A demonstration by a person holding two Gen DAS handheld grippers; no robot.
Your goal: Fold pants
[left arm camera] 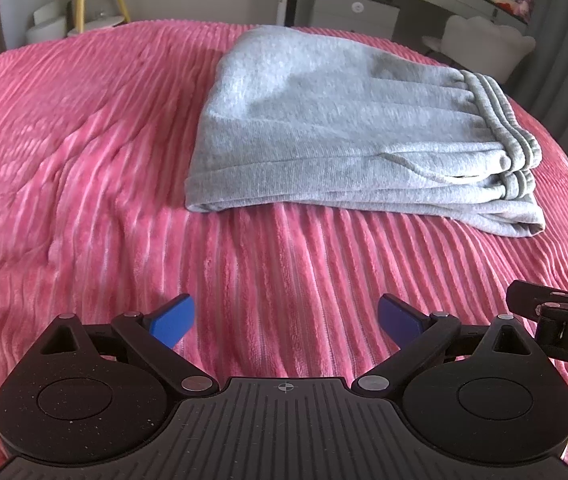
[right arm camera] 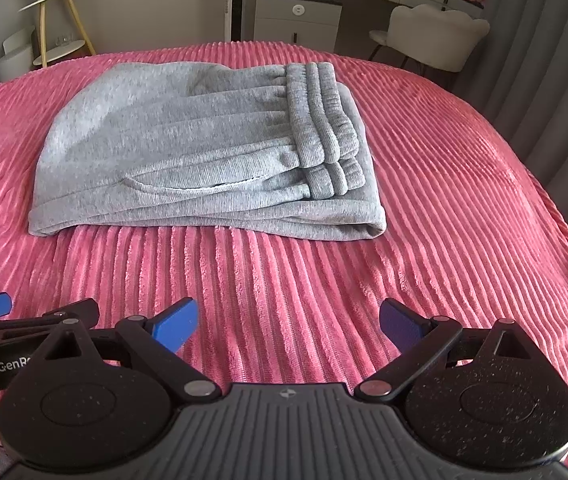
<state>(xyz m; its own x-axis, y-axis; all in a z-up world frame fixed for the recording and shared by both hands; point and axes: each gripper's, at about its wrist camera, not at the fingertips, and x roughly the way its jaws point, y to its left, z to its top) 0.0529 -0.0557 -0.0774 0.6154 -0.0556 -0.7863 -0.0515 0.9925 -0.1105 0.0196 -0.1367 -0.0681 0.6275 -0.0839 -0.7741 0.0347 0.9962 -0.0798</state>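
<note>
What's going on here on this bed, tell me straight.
A person is folding pants with two handheld grippers. The grey pants lie folded in a compact stack on the pink bedspread, waistband on top. The left gripper and the right gripper are both open, holding nothing and short of the pants. The fold looks done, or nearly so.

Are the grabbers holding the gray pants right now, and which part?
No. Both the left gripper and right gripper are open and empty; the folded gray pants lie untouched on the pink blanket.
</note>
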